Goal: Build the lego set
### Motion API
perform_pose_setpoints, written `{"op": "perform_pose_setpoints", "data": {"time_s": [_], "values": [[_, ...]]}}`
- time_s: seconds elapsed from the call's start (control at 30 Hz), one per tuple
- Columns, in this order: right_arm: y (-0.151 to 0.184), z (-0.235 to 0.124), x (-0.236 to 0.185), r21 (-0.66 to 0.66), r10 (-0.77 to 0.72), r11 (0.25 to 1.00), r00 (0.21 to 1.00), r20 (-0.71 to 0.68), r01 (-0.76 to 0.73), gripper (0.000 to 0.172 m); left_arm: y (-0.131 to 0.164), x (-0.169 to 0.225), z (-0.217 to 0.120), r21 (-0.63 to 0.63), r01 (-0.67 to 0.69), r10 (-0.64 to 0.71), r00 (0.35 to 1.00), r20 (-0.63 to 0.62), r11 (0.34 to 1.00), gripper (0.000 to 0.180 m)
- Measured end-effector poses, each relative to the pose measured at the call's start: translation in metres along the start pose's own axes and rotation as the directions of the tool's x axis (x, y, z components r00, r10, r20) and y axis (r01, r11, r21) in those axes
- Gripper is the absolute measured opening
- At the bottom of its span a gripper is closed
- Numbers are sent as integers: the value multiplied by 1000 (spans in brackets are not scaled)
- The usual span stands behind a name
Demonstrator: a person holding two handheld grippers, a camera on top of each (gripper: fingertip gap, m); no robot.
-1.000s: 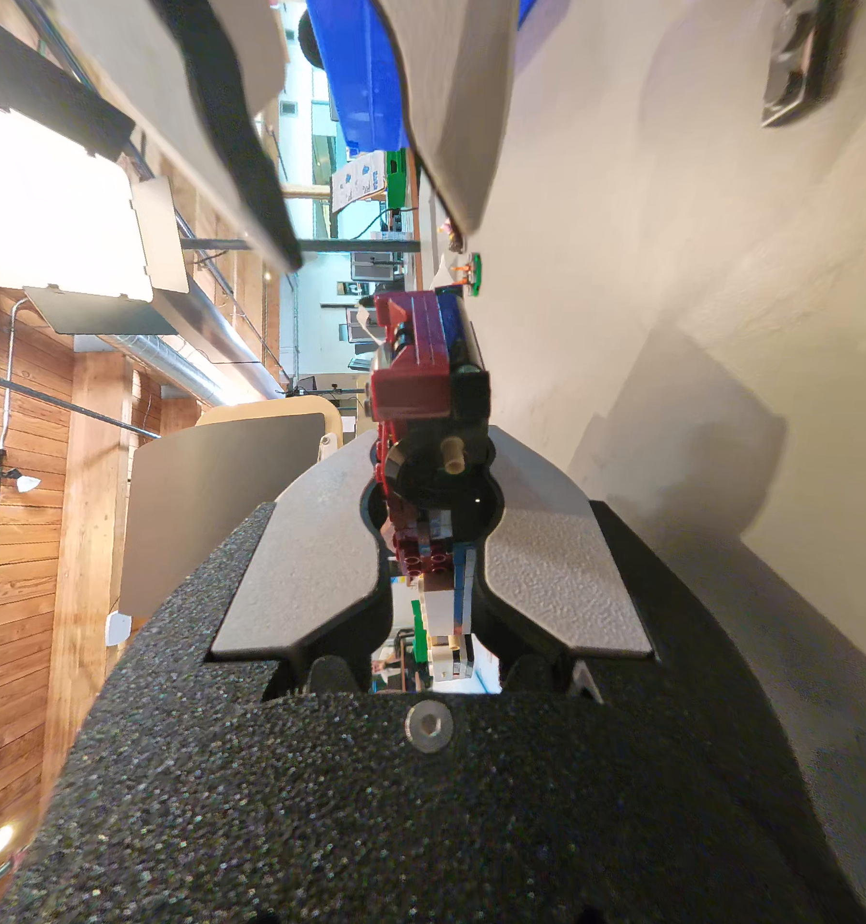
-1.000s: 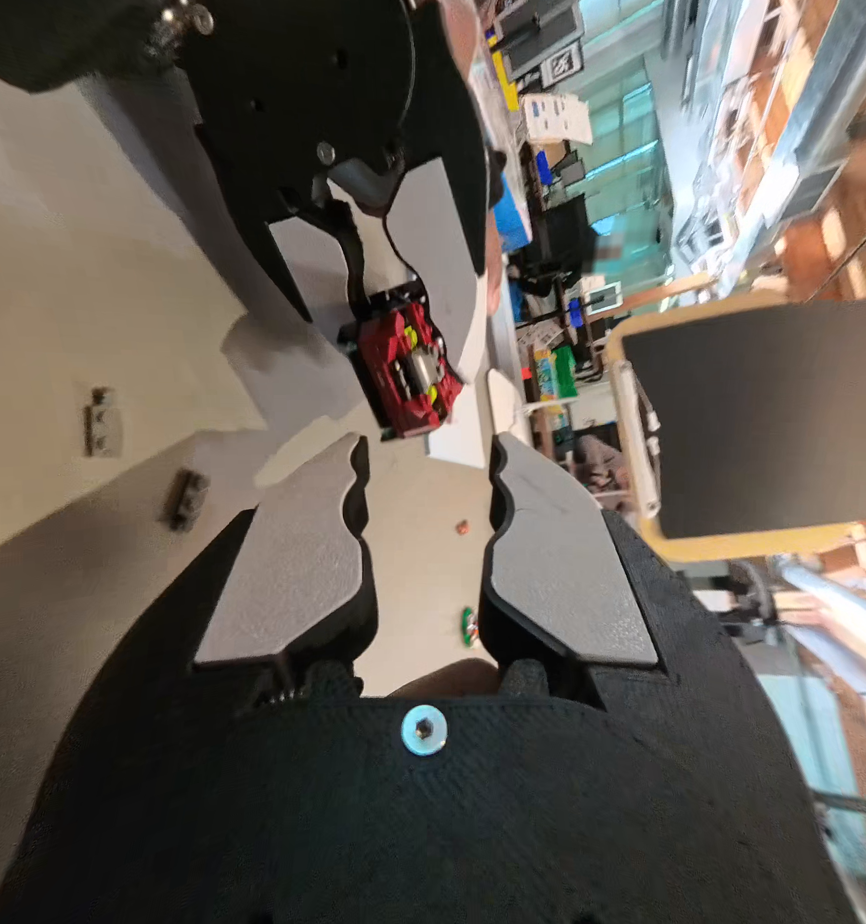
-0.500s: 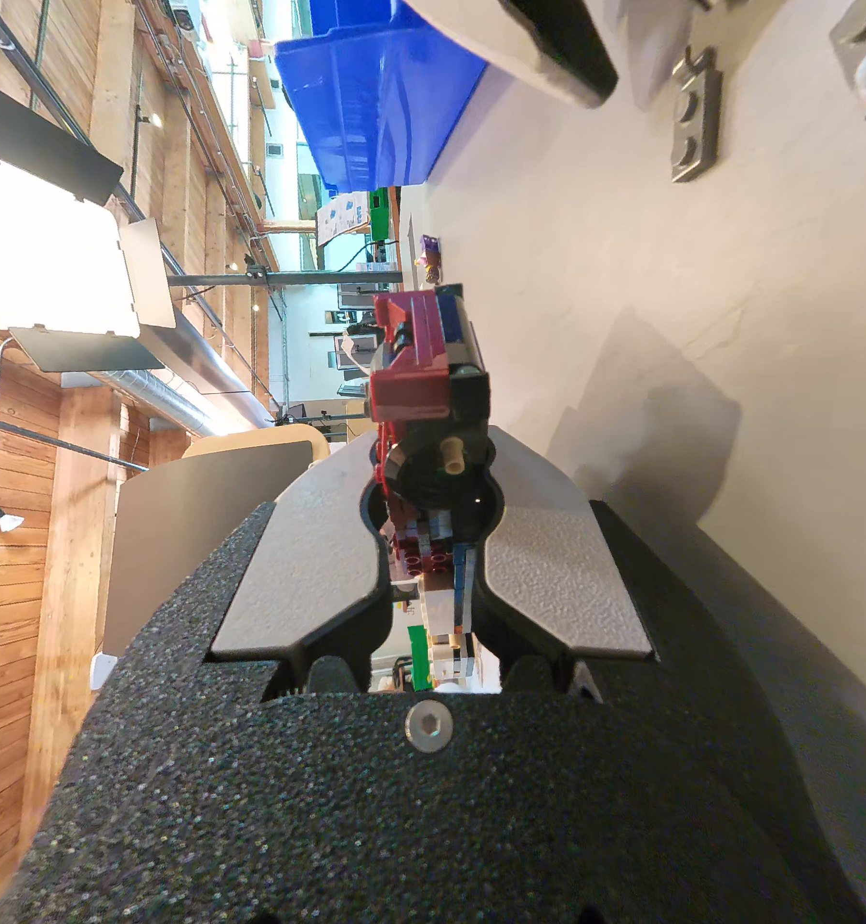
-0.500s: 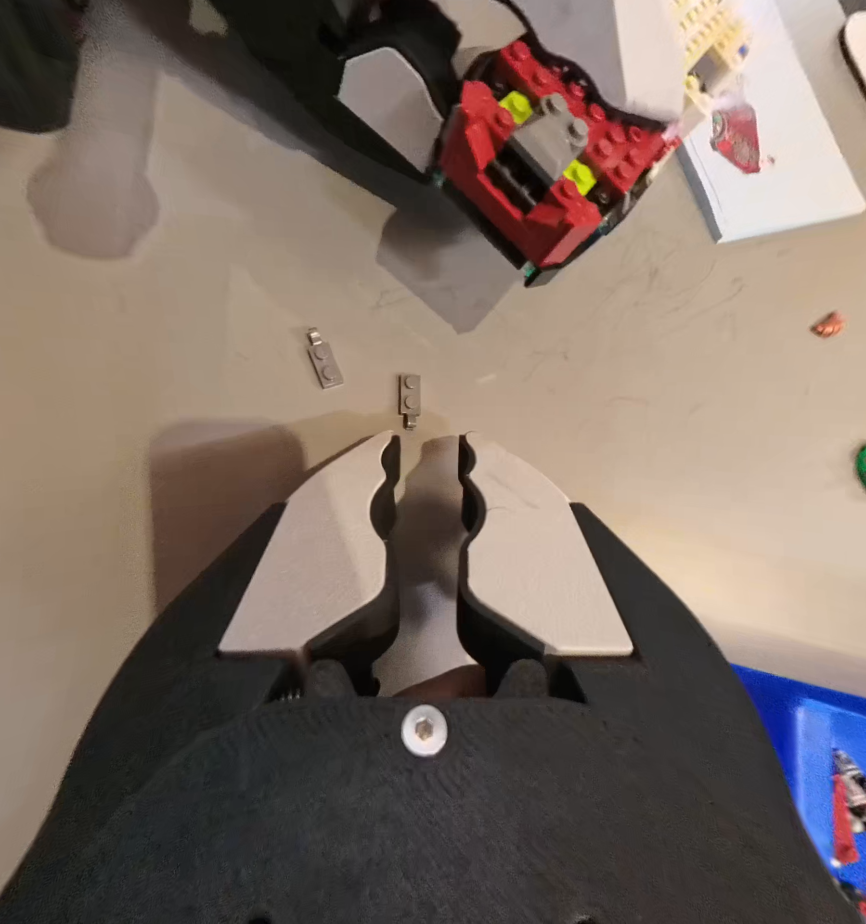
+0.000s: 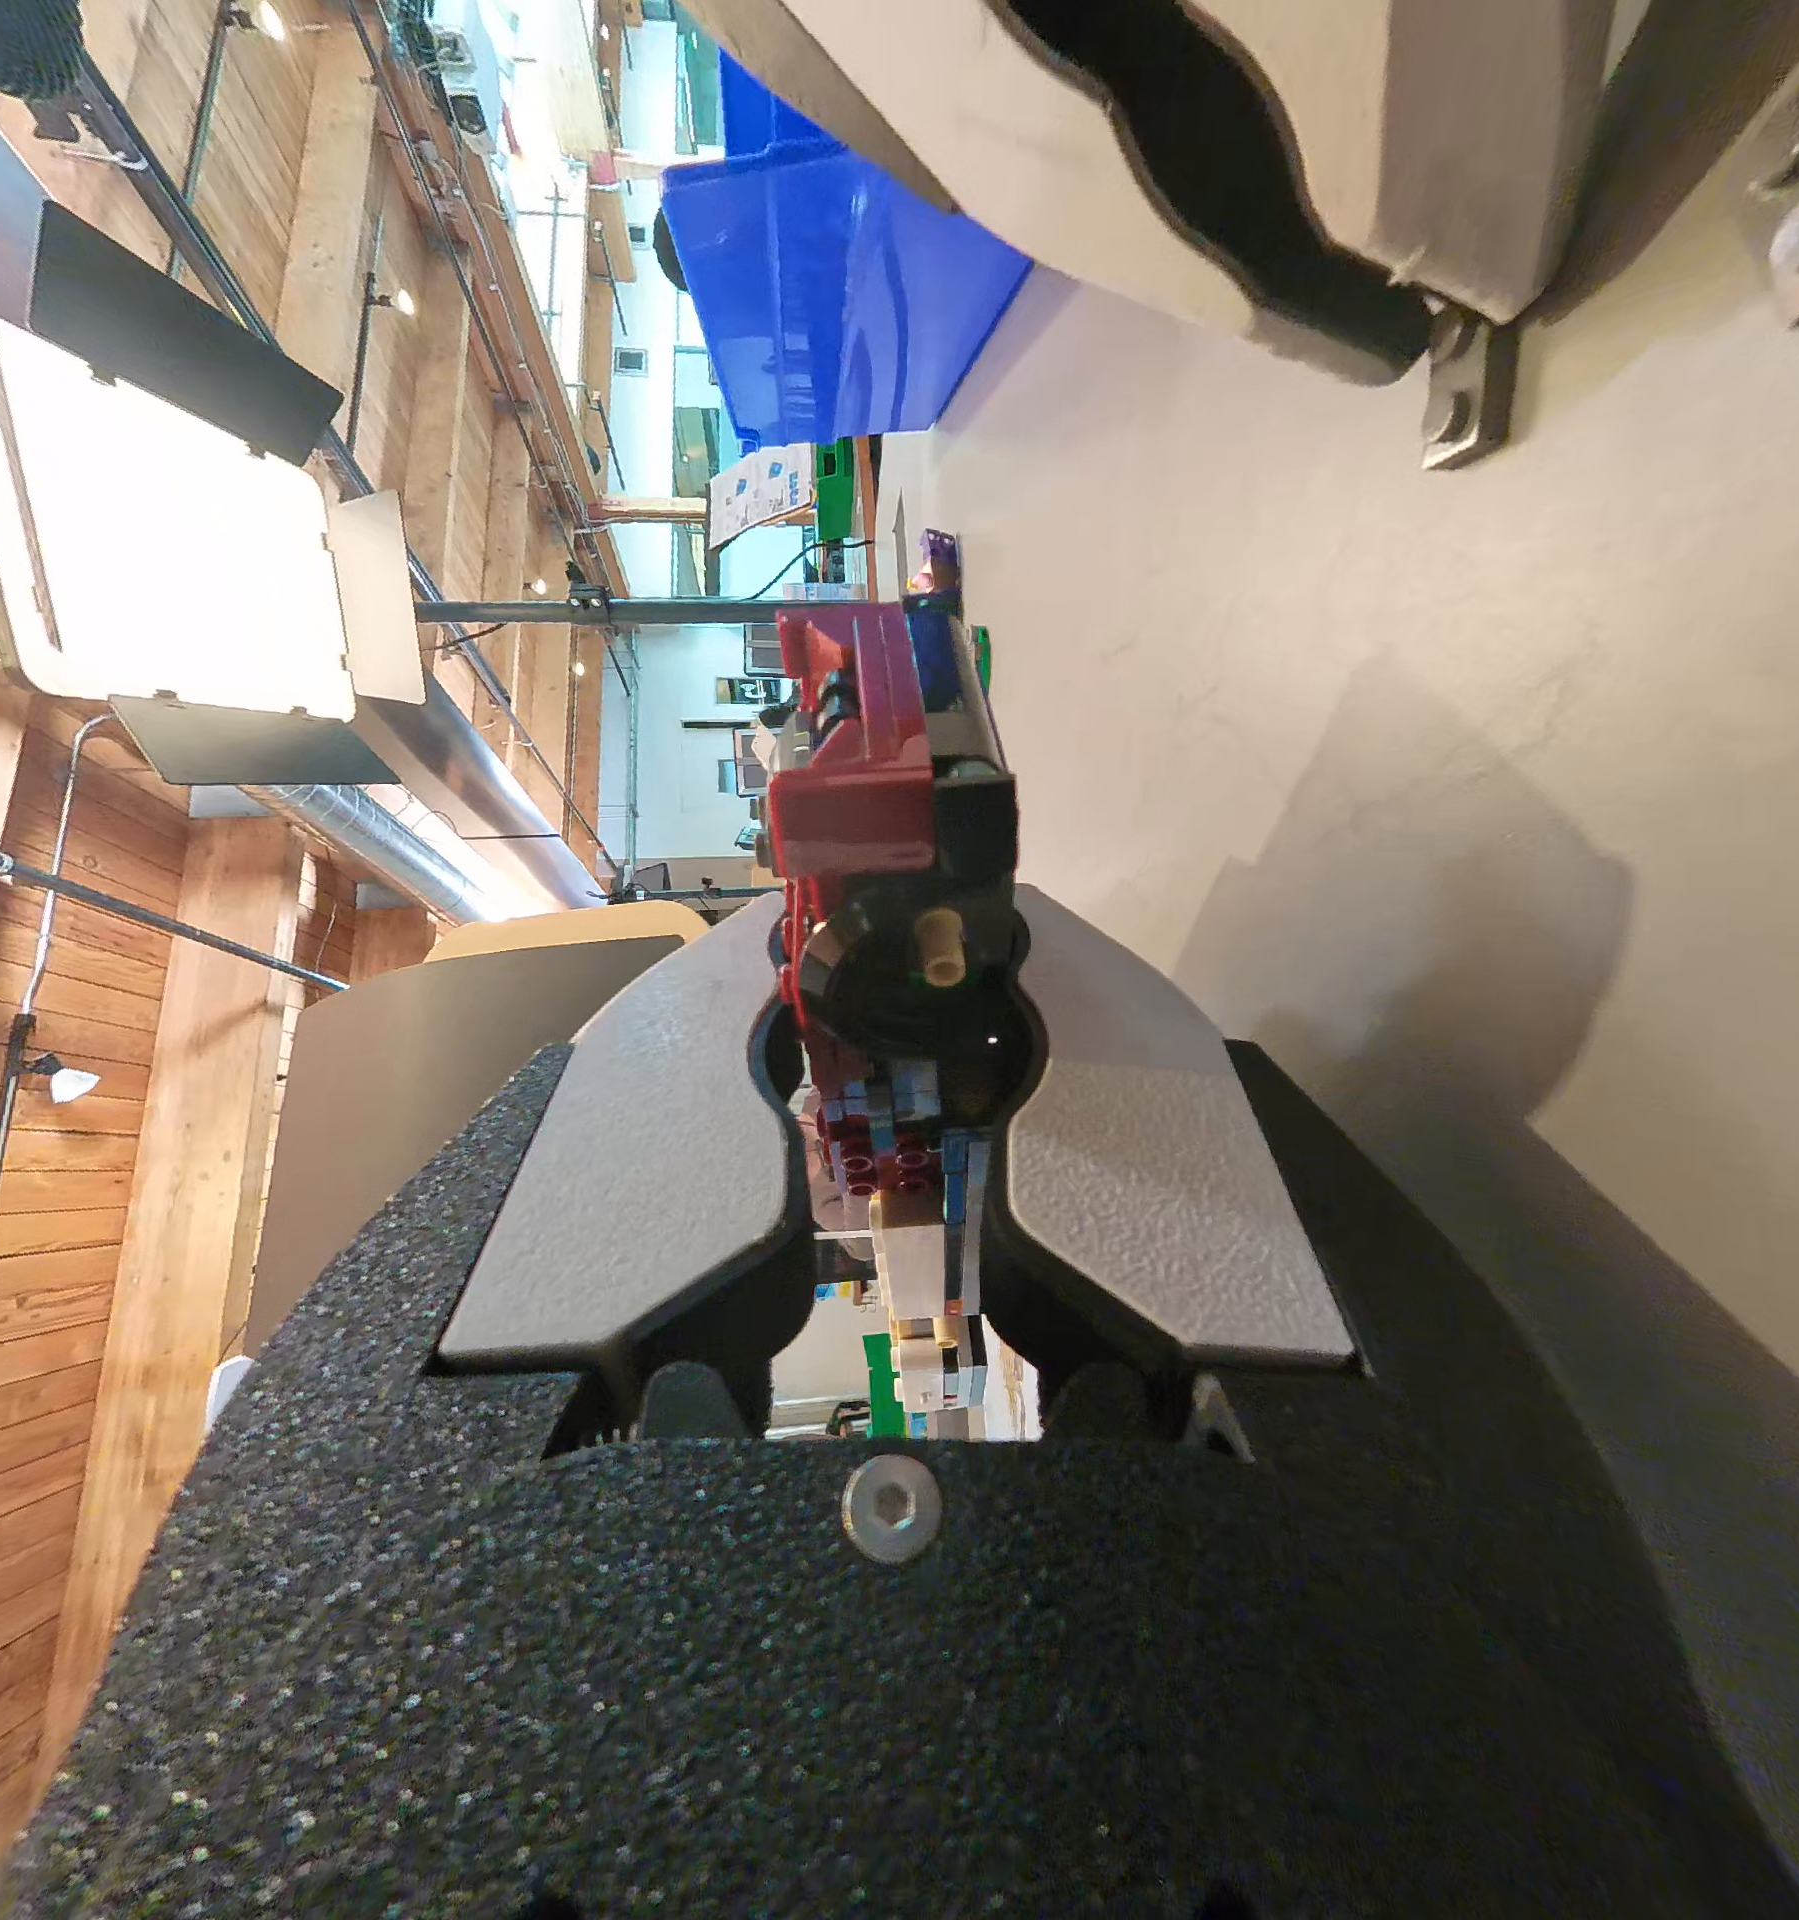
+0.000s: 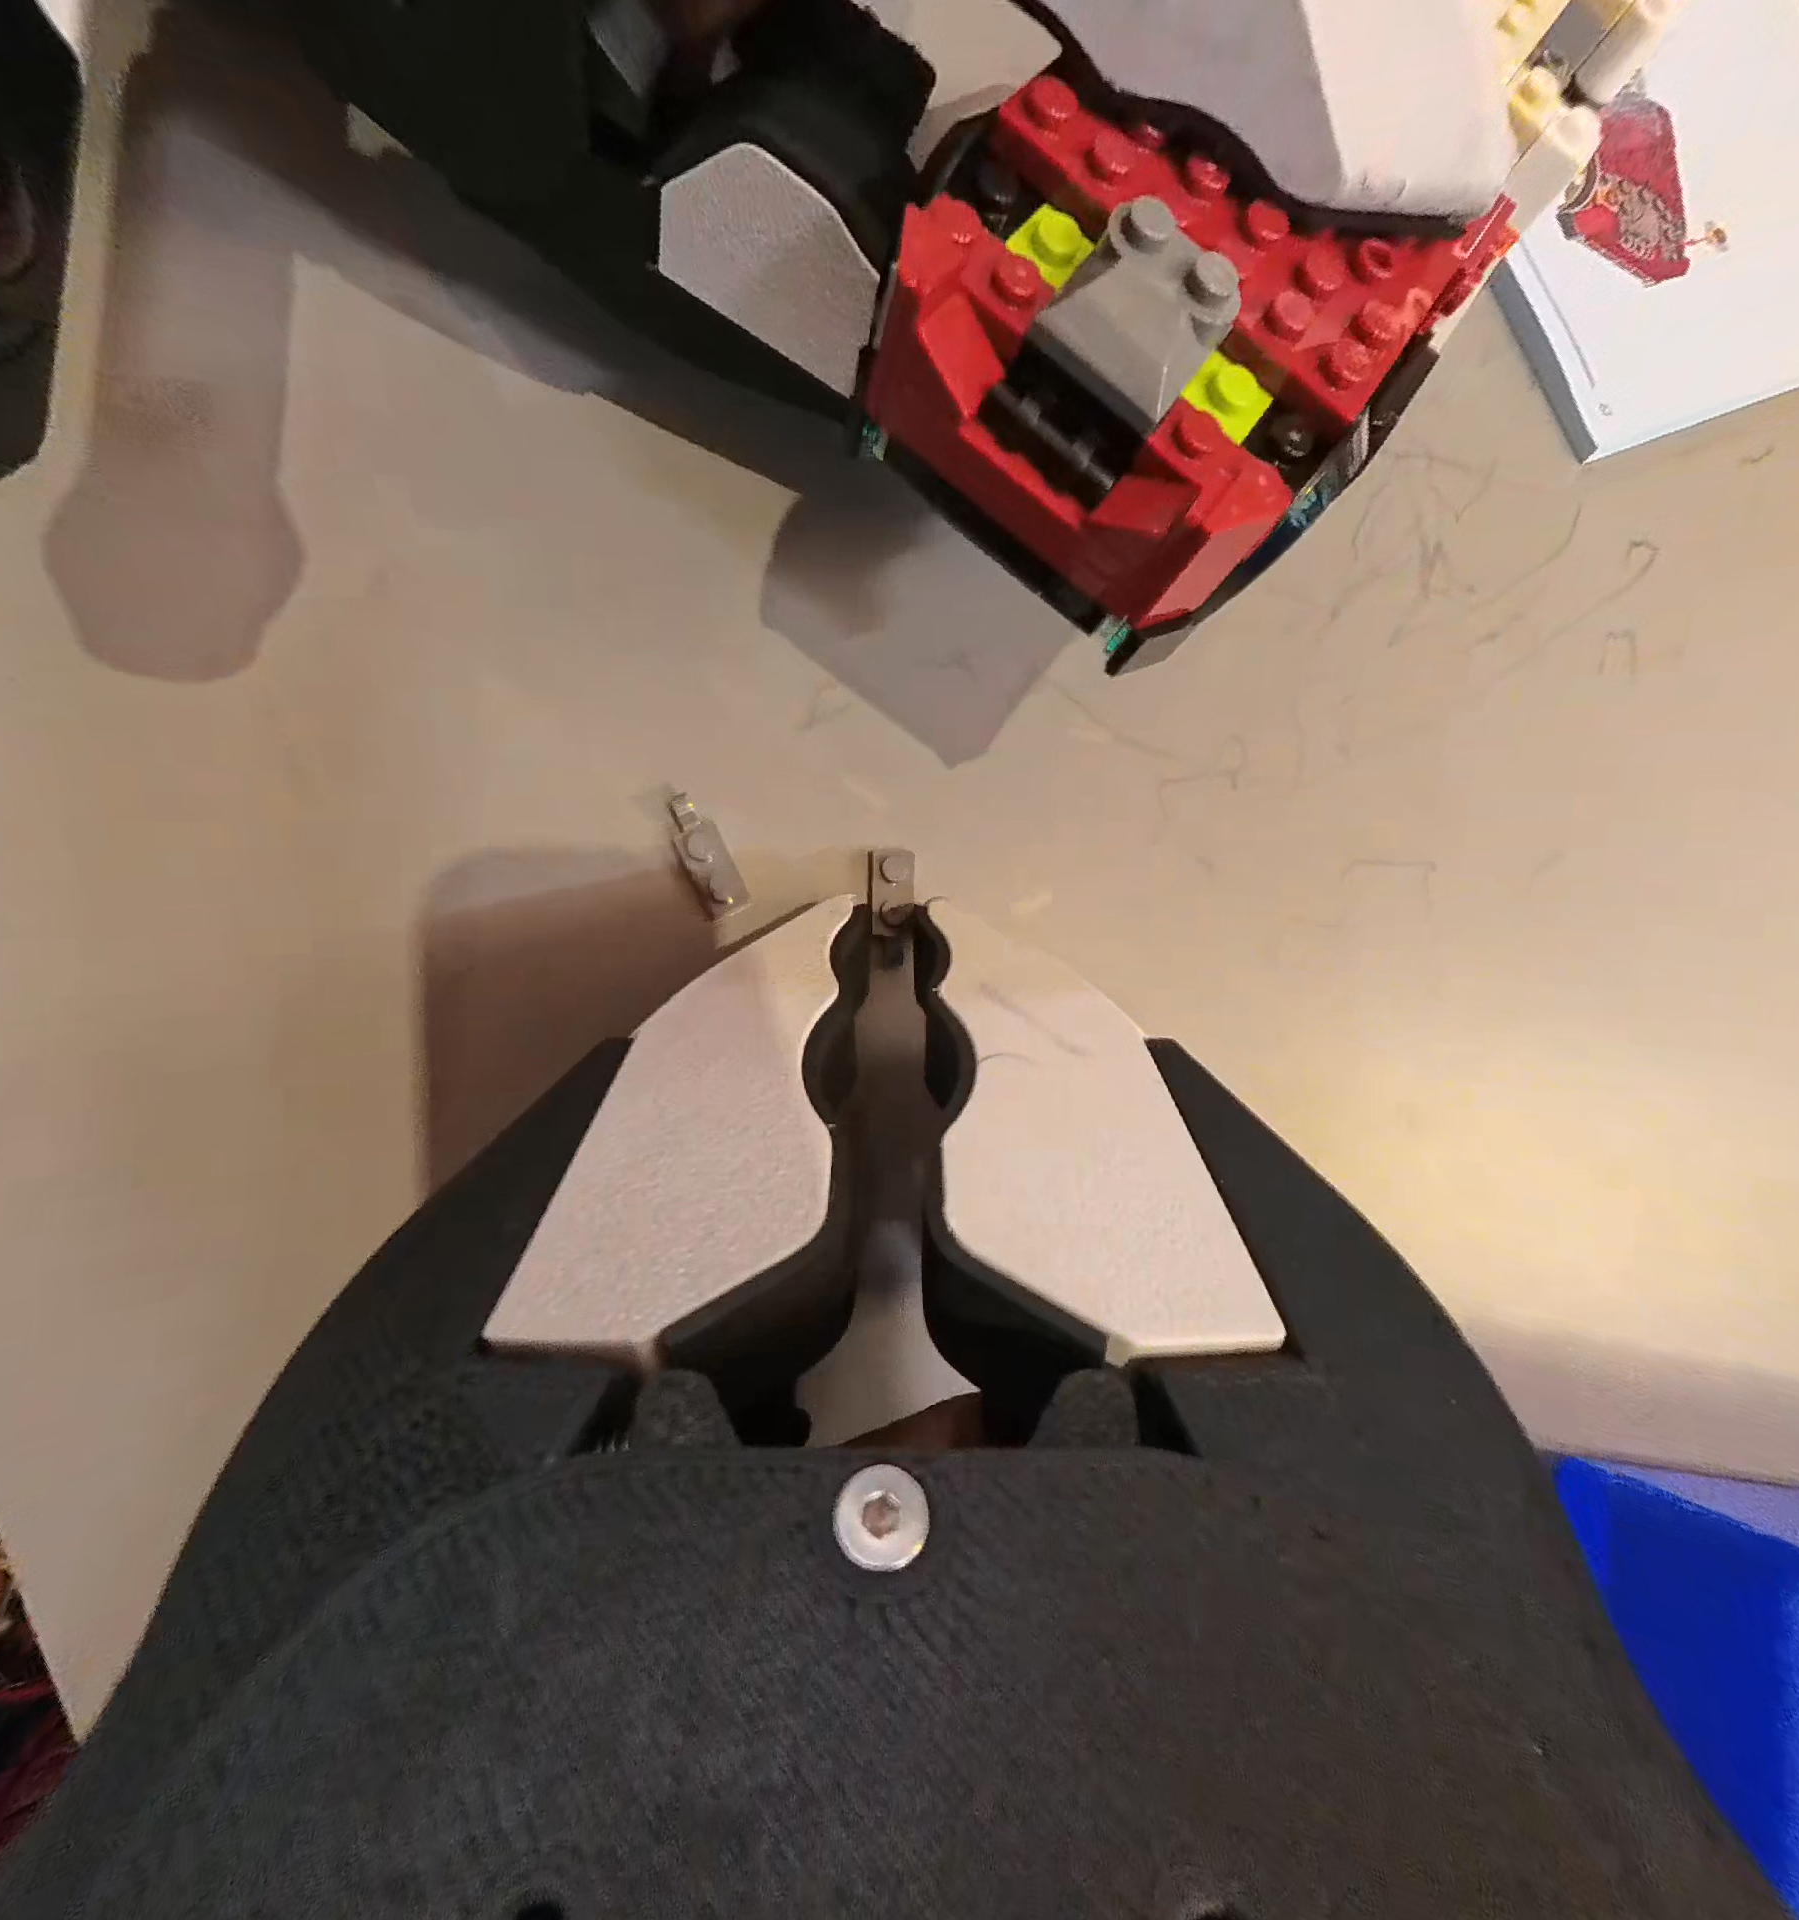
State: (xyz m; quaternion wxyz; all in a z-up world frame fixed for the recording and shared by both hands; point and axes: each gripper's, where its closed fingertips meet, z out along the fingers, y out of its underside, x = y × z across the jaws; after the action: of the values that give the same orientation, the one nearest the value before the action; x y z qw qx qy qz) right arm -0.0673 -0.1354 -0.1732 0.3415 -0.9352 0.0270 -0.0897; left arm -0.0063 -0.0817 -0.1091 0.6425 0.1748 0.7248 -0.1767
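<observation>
Left wrist view: we see the left gripper [image 5: 900,997] clamped on a red brick model [image 5: 853,769], held just off the beige table [image 5: 1290,644]. We judge it rigid, light, liable to shed parts; grip its solid mid-body. Unchanged from a second ago.

Right wrist view: the right gripper [image 6: 893,914], wide apart a second ago, has closed on a small grey plate [image 6: 891,881] lying on the table beside a second grey plate [image 6: 706,868]. Thin, slippery; pinch its long edges.

Beige table [image 6: 1290,935] w/ 2 grey plates [image 6: 706,868], booklet [image 6: 1705,260], blue bin [image 5: 843,322].
</observation>
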Motion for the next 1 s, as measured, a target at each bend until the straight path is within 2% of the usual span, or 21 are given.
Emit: {"op": "perform_pose_setpoints", "data": {"time_s": [0.17,0.43,0.6,0.87,1.0], "values": [[-7,-8,12,32,54,998,998,-24,-53,7,1,1,1,-1,0,0,1000,1,1000,34],[-54,-52,40,189,176,967,984,-19,-169,6,1,7,4,-14,-19,19,1000,-15,1000,34],[-65,-42,44,134,156,979,987,-29,-151,6,-1,9,5,-14,-36,35,999,-20,999,34],[-62,-30,45,22,157,988,987,-47,-156,6,-4,13,7,-12,-60,60,998,-35,998,34],[-61,-26,39,-21,148,989,989,-13,-148,6,-6,15,8,-6,-77,76,996,-40,997,34]]}}
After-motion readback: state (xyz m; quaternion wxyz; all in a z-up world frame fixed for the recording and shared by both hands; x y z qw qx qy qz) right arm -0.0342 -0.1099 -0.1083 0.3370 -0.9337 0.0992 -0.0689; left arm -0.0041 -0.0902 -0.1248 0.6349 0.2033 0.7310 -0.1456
